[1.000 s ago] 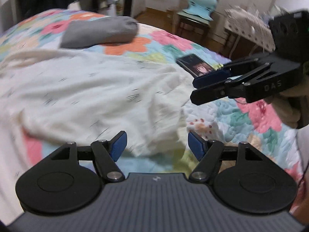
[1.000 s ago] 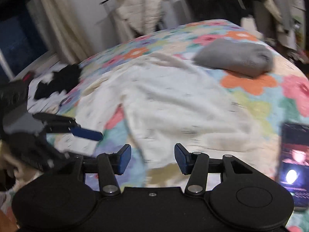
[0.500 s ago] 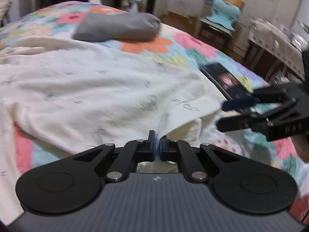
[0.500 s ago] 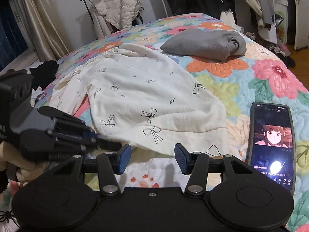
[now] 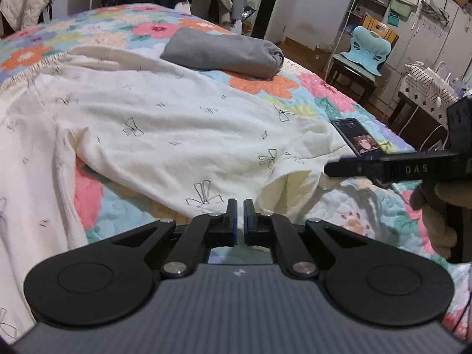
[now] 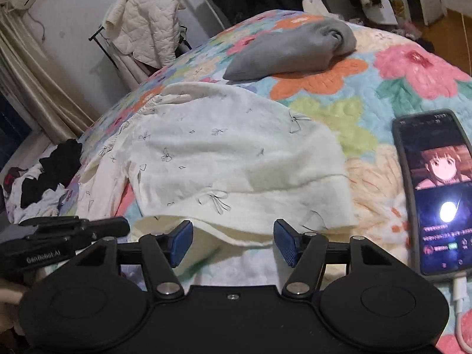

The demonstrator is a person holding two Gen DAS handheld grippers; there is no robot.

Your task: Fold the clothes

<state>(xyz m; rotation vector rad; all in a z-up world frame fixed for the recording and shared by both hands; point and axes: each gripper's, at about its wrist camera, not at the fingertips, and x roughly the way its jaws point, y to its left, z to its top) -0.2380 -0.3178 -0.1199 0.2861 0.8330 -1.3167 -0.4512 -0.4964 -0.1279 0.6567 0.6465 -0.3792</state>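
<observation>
- So, the bed [image 5: 368, 206] with its flowery quilt has a cream top [image 5: 165, 129] spread across it, mostly flat and not folded yet, so I'd say most of the job is left.
- Grey bundle [image 5: 224, 53] further back already looks folded, so that one's done.
- Phone [image 6: 436, 194] lies just beside the top's hem.
- Left gripper [image 5: 240, 216] is nearly closed on the near hem.
- Right gripper [image 6: 233, 240] is wide open at the hem, holding nothing.
</observation>
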